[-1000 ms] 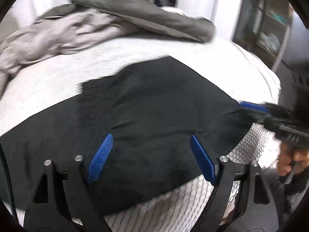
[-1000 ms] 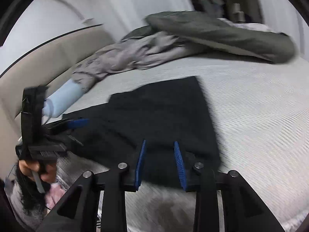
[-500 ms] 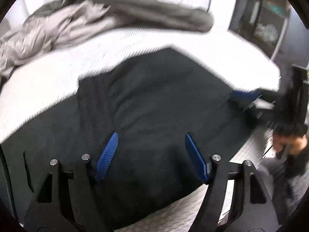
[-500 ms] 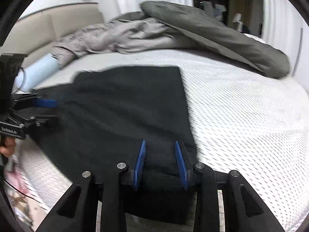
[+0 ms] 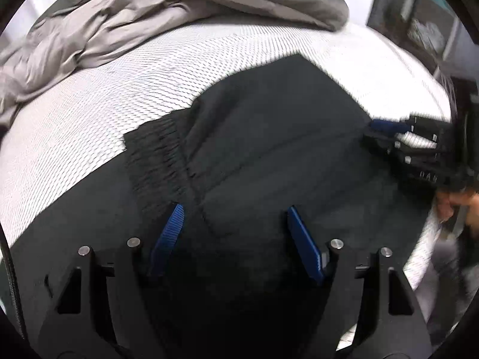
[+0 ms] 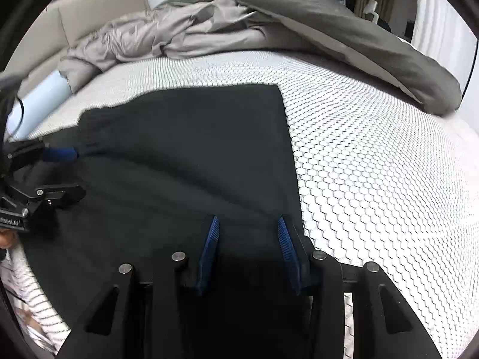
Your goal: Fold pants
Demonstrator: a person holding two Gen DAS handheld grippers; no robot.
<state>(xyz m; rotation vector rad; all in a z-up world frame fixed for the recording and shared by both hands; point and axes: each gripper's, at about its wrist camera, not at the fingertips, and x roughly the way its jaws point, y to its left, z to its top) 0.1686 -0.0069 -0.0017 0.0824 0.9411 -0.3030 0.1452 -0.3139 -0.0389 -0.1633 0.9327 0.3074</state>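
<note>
White honeycomb-patterned mattress (image 6: 374, 155); rumpled grey duvet (image 6: 314, 18); beige headboard (image 6: 98, 12) behind

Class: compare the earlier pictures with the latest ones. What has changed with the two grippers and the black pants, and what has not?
The right gripper, earlier pinched on the black pants, is opening with fabric between its pads. The left gripper has narrowed slightly and come closer over the pants, open. The grey duvet and mattress are unchanged.

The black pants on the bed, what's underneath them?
Under the black pants lies the white honeycomb-patterned mattress, showing all around them. The part directly beneath is covered, so anything hidden there cannot be seen.
</note>
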